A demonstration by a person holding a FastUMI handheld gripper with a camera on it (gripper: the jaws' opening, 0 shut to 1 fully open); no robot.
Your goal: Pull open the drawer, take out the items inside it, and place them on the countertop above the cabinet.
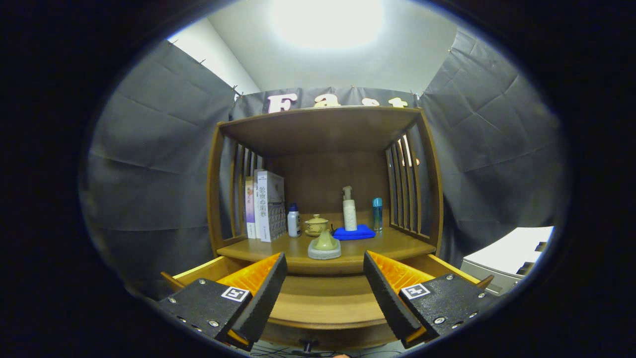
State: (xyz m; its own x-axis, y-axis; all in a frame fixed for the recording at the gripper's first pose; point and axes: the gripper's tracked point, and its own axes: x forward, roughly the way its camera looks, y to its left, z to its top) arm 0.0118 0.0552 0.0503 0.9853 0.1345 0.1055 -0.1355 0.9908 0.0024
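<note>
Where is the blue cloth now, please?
The blue cloth lies on the countertop beyond the open gripper, under the pump bottle, between the lidded cup and the blue bottle.

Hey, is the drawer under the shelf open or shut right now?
Open: the drawer is pulled out below the countertop, its side walls flanking the open gripper.

The gripper [325,293] has two wedge-shaped fingers [261,298] with ribbed inner faces. Each rides on a flat, speckled block studded with small silver screws. A square black-and-white marker sits on each block, one at 7 o'clock, the other at 5 o'clock.
</note>
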